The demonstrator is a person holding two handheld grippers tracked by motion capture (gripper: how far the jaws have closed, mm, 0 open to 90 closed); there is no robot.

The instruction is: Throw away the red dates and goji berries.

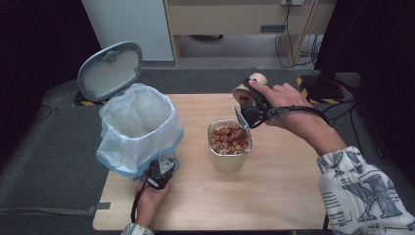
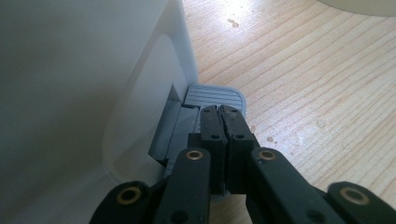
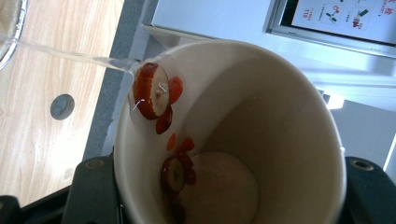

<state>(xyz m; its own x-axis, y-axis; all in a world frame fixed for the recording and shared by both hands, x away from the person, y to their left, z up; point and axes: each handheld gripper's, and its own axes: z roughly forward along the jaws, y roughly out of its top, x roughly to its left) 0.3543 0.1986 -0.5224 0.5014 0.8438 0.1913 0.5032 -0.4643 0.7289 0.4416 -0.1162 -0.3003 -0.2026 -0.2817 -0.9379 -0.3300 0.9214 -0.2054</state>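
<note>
Fingers (image 3: 93, 186) of the right gripper (image 1: 249, 105) are clenching a tilted paper cup (image 3: 233, 140), liquid streaming from its rim toward the metal container (image 1: 230, 144) just below. Left gripper (image 2: 223, 126) is pressing its closed tips on the grey pedal (image 2: 215, 98) of the bin (image 1: 137, 129), empty-jawed.

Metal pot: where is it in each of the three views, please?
High view: the metal pot stands mid-table, right of the bin.
Left gripper view: probably the pale curved edge at the top right.
Right gripper view: its rim fills the top left corner, beside the cup.
Shared landmark: the wooden table.
</note>
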